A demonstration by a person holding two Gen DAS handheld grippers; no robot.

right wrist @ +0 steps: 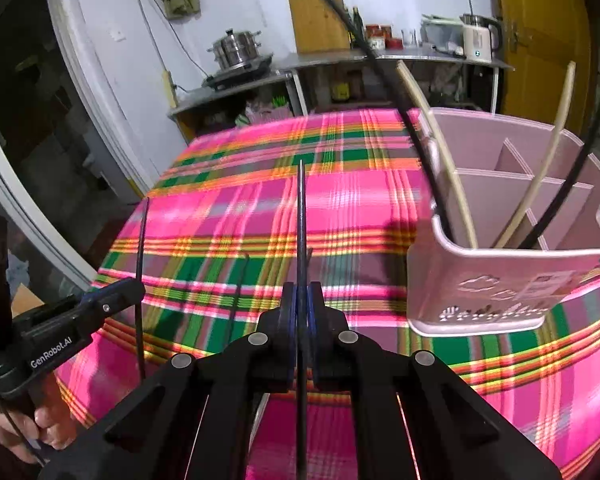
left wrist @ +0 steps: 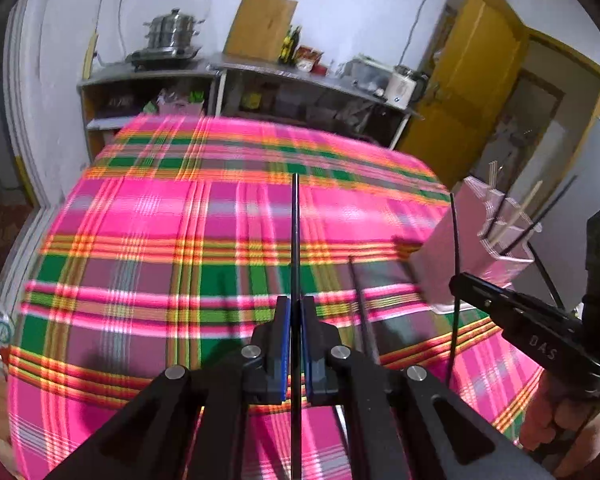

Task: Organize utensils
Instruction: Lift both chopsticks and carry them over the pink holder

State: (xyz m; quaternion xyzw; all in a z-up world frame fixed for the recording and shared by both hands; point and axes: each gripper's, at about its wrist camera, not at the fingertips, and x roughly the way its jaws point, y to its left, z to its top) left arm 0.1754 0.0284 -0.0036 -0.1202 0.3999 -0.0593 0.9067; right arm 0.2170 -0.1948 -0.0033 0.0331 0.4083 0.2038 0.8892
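Observation:
My left gripper (left wrist: 295,304) is shut on a black chopstick (left wrist: 295,224) that stands upright between its blue pads, above the plaid tablecloth. My right gripper (right wrist: 301,294) is shut on another black chopstick (right wrist: 301,216), also upright. Each gripper shows in the other's view: the right one (left wrist: 458,280) at the right, the left one (right wrist: 140,286) at the left. A pink utensil holder (right wrist: 512,240) with dividers stands on the table at the right, holding black and beige chopsticks; it also shows in the left wrist view (left wrist: 452,256).
The table (left wrist: 180,220) has a pink, green and orange plaid cloth. Behind it stands a shelf unit (right wrist: 340,60) with a steel pot (right wrist: 236,46), a cutting board and a kettle. A yellow door (left wrist: 472,80) is at the right.

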